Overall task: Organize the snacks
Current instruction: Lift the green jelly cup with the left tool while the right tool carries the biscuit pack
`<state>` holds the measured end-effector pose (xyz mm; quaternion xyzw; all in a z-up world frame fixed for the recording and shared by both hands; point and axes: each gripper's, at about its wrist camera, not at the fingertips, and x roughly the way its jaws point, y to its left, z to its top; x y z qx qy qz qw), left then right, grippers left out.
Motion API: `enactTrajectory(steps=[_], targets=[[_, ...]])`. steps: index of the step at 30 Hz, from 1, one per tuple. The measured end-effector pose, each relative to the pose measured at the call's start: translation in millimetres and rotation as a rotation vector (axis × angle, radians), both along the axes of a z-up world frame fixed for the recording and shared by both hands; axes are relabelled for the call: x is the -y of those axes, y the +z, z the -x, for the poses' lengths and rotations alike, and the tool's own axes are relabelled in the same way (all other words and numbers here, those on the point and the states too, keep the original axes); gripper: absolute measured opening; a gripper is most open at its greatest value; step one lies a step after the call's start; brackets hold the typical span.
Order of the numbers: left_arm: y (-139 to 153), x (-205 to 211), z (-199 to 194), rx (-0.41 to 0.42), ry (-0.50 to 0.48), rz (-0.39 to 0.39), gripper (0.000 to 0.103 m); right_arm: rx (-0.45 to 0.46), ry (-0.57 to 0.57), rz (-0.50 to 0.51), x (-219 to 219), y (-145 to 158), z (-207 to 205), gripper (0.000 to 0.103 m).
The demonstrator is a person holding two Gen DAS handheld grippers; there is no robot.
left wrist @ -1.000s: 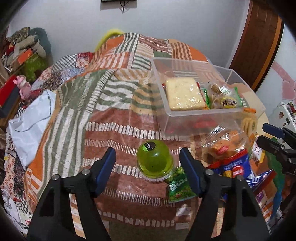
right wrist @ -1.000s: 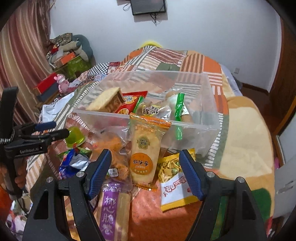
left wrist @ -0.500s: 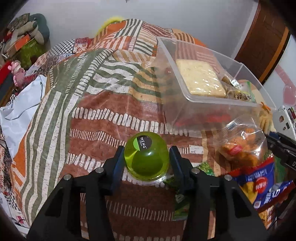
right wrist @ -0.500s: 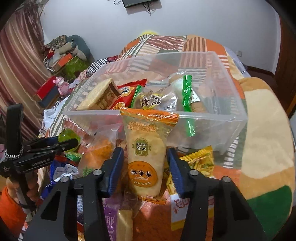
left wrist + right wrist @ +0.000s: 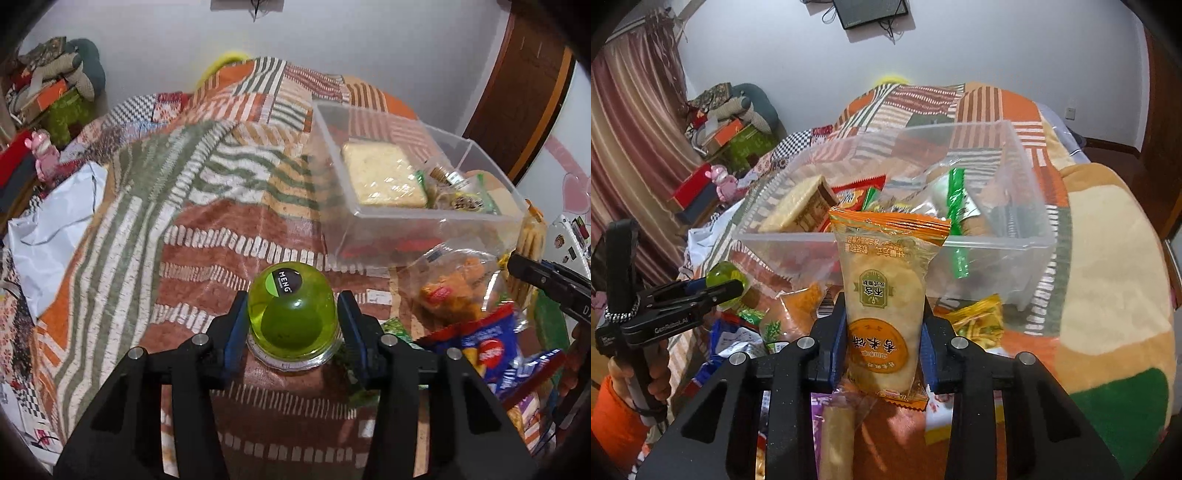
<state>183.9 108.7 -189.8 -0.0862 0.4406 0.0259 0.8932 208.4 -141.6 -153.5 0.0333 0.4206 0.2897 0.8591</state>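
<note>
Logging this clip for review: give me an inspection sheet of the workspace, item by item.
Surface: patchwork bedspread, striped and rumpled.
Job's things: clear plastic bin holding several snacks; green jelly cup; orange rice cracker packet.
Clutter: loose snack packets in front of the bin.
Grippers: left gripper shut on the jelly cup; right gripper shut on the cracker packet.
Cables: cords hang below a wall-mounted screen.
Surroundings: white wall, curtain, wooden door, piled boxes.
</note>
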Motion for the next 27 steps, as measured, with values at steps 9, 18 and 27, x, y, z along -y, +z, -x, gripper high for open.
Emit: enactTrajectory(steps=[9, 18, 27], targets=[[46.0, 15.4, 19.3, 0.091, -0.018, -0.035, 0.048, 0.055, -0.023, -0.031, 15.9, 25.5, 7.7, 0.03], [91.6, 36.4, 16.3, 0.184, -0.061, -0.034, 0.048, 0.143, -0.042, -0.058, 23.9, 54.9, 6.8, 0.03], [112.6, 64.1, -6.6, 0.236, -0.118, -0.041, 0.048, 0.23, -0.077, -0.061, 28.6, 78.2, -11.4, 0.03]])
